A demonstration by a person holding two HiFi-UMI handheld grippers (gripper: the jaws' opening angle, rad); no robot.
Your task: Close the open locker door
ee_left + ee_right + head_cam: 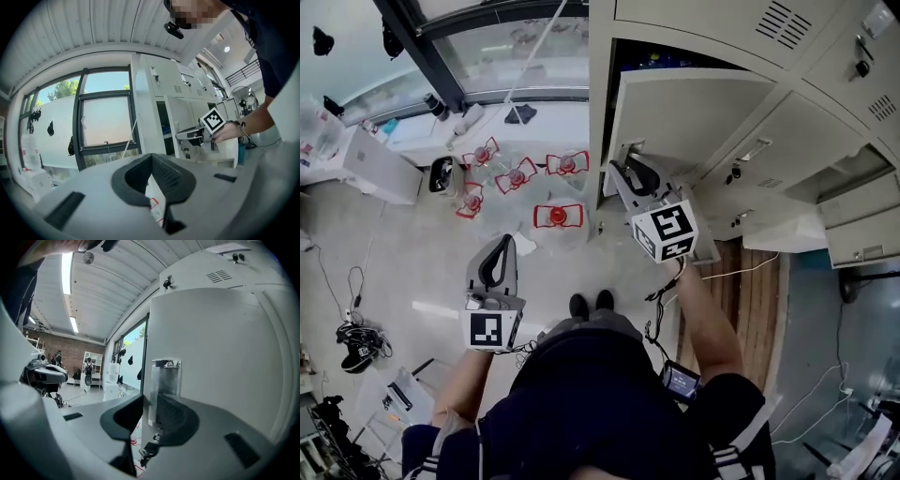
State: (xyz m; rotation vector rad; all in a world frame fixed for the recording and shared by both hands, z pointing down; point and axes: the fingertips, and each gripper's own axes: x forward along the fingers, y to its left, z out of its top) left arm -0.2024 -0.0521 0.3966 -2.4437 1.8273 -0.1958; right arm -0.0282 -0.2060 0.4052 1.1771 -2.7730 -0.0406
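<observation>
The open locker door [694, 112] swings out from the pale grey locker bank, with its dark inside showing above it. My right gripper [628, 171] reaches up to the door's free edge. In the right gripper view the door [215, 348] fills the right side. Its edge, with a clear latch plate [165, 380], runs between the dark pads, and my right gripper [149, 405] is shut on it. A key [149, 451] dangles below. My left gripper [500, 246] hangs low to the left, away from the lockers. Seen in its own view, my left gripper [152, 161] is shut and holds nothing.
Several red wire-framed objects [558, 216] lie on the floor in front of the window wall [506, 56]. A wooden board [759, 281] lies beside the lockers on the right. Cables and gear [356, 342] sit at the far left. Neighbouring locker doors [825, 56] are closed.
</observation>
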